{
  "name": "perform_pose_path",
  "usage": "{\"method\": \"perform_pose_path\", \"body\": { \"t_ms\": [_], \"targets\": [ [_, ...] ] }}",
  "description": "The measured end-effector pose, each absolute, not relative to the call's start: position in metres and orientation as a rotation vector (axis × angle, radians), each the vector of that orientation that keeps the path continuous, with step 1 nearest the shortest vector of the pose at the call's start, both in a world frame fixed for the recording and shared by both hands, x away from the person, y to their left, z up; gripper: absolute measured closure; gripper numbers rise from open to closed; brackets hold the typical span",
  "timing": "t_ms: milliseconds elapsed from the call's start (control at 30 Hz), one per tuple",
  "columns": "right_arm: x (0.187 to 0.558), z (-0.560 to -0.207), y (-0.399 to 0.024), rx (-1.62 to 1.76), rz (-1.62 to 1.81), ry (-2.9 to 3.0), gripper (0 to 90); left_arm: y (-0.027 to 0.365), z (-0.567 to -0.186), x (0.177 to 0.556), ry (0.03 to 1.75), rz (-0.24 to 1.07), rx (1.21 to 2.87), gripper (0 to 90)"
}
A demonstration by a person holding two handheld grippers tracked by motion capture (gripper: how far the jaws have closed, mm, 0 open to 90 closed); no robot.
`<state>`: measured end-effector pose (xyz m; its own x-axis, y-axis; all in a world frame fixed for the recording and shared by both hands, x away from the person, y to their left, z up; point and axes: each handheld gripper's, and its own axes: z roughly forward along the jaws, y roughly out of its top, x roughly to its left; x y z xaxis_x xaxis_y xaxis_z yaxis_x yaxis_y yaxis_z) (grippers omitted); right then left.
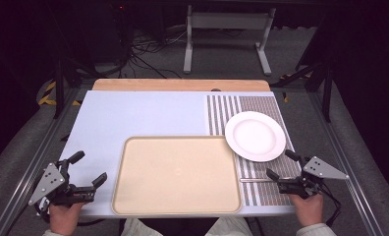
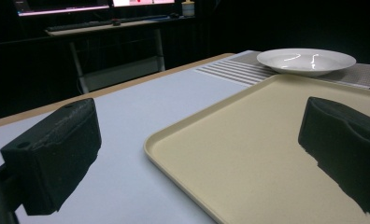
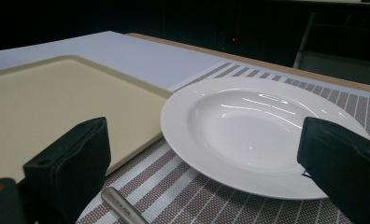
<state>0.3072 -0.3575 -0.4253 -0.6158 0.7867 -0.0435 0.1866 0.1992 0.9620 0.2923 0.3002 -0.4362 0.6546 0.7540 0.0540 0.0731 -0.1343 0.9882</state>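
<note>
A beige tray (image 1: 175, 174) lies bare at the front middle of the table. A white plate (image 1: 255, 135) rests on a striped placemat (image 1: 261, 110) to its right, its rim over the tray's far right corner. A metal utensil handle (image 1: 259, 180) lies on the mat in front of the plate. My left gripper (image 1: 88, 168) hovers open at the table's front left corner, nothing between its jaws. My right gripper (image 1: 282, 163) stands open at the front right, just before the plate (image 3: 248, 128), with the handle (image 3: 122, 205) low beside its left jaw. The tray (image 2: 267, 140) spreads ahead of the left gripper.
The table has a pale blue top (image 1: 133, 115) with a wooden strip (image 1: 180, 85) along the far edge. Metal rails (image 1: 30, 157) run along both sides. A white frame (image 1: 227, 29) and cables lie on the floor beyond.
</note>
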Motion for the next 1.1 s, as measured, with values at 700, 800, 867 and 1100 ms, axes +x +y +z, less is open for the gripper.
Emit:
{"method": "perform_pose_path", "body": {
  "t_ms": [700, 800, 867, 1100],
  "targets": [
    [0.307, -0.424, -0.354, 0.862, 1.419, 1.962, 0.4, 0.301, -0.435, 0.292, 0.704, 0.687, 1.619, 0.1],
    [0.308, -0.424, -0.353, 0.856, 1.417, 1.965, 0.4, 0.301, -0.436, 0.292, 0.706, 0.685, 1.616, 0.1],
    [0.308, -0.419, -0.353, 0.851, 1.41, 1.973, 0.7, 0.301, -0.435, 0.292, 0.705, 0.687, 1.619, 0.1],
    [0.31, -0.398, -0.354, 0.756, 1.272, 2.061, 4.5, 0.301, -0.435, 0.292, 0.708, 0.686, 1.625, 0.1]
  ]
}}
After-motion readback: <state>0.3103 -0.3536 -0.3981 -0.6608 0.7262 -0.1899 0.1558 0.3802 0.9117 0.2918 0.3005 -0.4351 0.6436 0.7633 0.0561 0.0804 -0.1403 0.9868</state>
